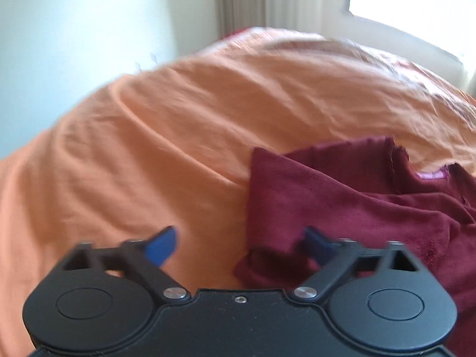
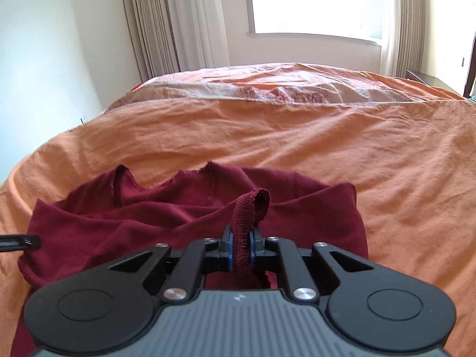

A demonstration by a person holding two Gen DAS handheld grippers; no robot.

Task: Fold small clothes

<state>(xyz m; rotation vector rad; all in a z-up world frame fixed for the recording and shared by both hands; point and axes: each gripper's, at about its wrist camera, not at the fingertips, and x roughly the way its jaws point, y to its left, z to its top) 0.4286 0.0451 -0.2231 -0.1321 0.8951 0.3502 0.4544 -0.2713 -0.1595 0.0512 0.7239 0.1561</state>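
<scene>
A small dark red garment (image 2: 166, 214) lies crumpled on the orange bedspread (image 2: 297, 136). My right gripper (image 2: 241, 242) is shut on a stitched hem of the garment, and a loop of that hem (image 2: 258, 199) sticks up above the blue pads (image 2: 228, 244). In the left wrist view the same garment (image 1: 342, 202) fills the lower right. My left gripper (image 1: 241, 244) is open just above its left edge; the right blue fingertip (image 1: 316, 241) is over the cloth and the left one over bare bedspread (image 1: 134, 154). Part of the left gripper (image 2: 20, 242) shows at the right view's left edge.
The bed runs back to a patterned pillow area (image 2: 267, 89) under a bright window (image 2: 312, 0) with curtains (image 2: 166, 23). A white wall (image 2: 44, 59) is on the left. Dark furniture (image 2: 470, 68) stands at the far right. The left wrist view is motion-blurred.
</scene>
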